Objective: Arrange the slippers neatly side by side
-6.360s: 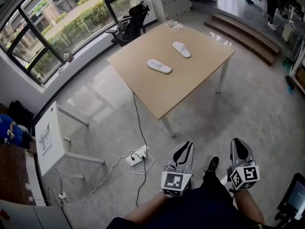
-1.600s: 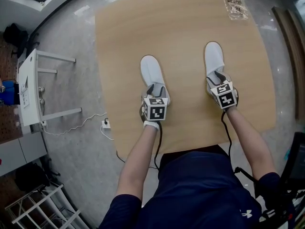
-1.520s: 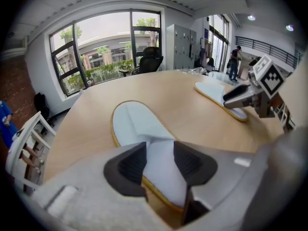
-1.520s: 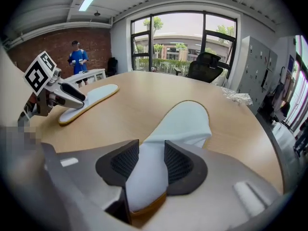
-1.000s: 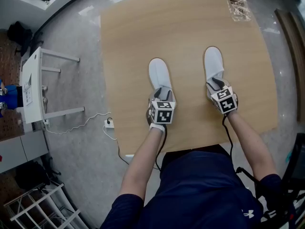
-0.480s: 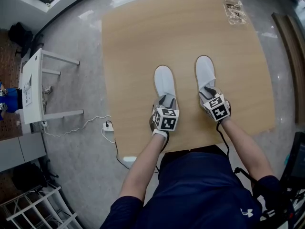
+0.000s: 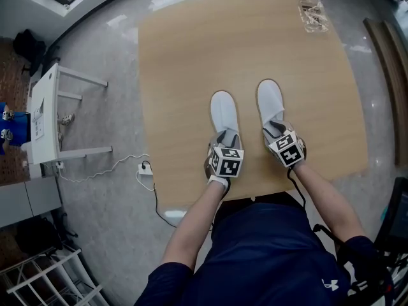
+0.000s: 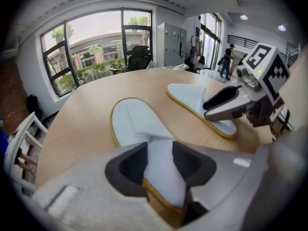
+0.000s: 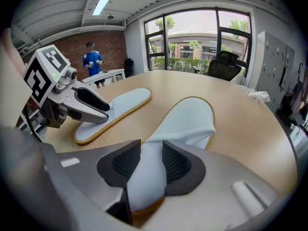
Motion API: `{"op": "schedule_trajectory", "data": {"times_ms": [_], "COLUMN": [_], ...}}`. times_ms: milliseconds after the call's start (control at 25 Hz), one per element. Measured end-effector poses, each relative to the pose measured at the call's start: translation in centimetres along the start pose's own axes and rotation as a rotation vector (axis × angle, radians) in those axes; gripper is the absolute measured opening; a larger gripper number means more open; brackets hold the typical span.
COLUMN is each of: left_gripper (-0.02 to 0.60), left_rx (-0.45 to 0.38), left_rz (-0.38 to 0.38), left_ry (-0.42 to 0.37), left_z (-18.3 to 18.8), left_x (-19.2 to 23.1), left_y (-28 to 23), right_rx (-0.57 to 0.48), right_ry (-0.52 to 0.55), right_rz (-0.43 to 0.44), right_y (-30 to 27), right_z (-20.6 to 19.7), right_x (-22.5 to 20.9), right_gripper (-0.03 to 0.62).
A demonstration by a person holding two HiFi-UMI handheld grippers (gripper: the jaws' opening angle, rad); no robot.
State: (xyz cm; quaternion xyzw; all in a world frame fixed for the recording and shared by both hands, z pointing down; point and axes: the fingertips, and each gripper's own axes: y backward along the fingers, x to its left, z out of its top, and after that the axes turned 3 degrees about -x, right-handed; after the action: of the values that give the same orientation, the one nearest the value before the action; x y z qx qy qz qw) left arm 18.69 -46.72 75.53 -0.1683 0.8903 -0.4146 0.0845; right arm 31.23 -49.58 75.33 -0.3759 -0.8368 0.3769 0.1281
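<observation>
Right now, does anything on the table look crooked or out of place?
The left slipper sits slightly nearer you than the right slipper, so their toes aren't level. A clear plastic wrapper lies at the far right corner of the table.

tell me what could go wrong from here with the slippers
The left claw, whose jaws have just been closing, pinches only the heel of the left white fabric slipper; it may buckle or twist. The right claw with the right white fabric slipper is close, so the claws could bump.

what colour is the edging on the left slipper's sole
Yellowish tan, edging the white left slipper; it shows best in the left gripper view.
</observation>
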Motion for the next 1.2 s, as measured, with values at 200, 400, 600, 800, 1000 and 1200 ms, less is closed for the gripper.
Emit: {"op": "schedule_trajectory", "data": {"times_ms": [200, 400, 600, 800, 1000, 1200], "left_gripper": [0.161, 0.161, 0.160, 0.160, 0.160, 0.157], "left_rx": [0.001, 0.005, 0.011, 0.016, 0.028, 0.031], "left_rz": [-0.006, -0.014, -0.020, -0.022, -0.019, -0.022], "left_ry": [0.000, -0.004, -0.003, -0.008, 0.008, 0.019], "left_z": [-0.4, -0.6, -0.8, -0.9, -0.9, -0.9], "left_x": [-1.3, -2.1, -2.9, -3.4, -3.7, -4.1], "left_y": [0.2, 0.2, 0.1, 0.1, 0.1, 0.3], "right_rx": [-0.005, 0.000, 0.002, 0.005, 0.011, 0.012], "right_ry": [0.037, 0.058, 0.063, 0.064, 0.060, 0.062], "right_rz": [0.017, 0.033, 0.047, 0.061, 0.074, 0.086], "right_y": [0.3, 0.4, 0.4, 0.3, 0.1, 0.3], "right_z": [-0.2, -0.2, -0.5, -0.5, -0.5, -0.3], "right_x": [1.3, 2.4, 3.5, 4.4, 5.5, 6.3], "right_gripper": [0.149, 0.149, 0.149, 0.149, 0.149, 0.153]}}
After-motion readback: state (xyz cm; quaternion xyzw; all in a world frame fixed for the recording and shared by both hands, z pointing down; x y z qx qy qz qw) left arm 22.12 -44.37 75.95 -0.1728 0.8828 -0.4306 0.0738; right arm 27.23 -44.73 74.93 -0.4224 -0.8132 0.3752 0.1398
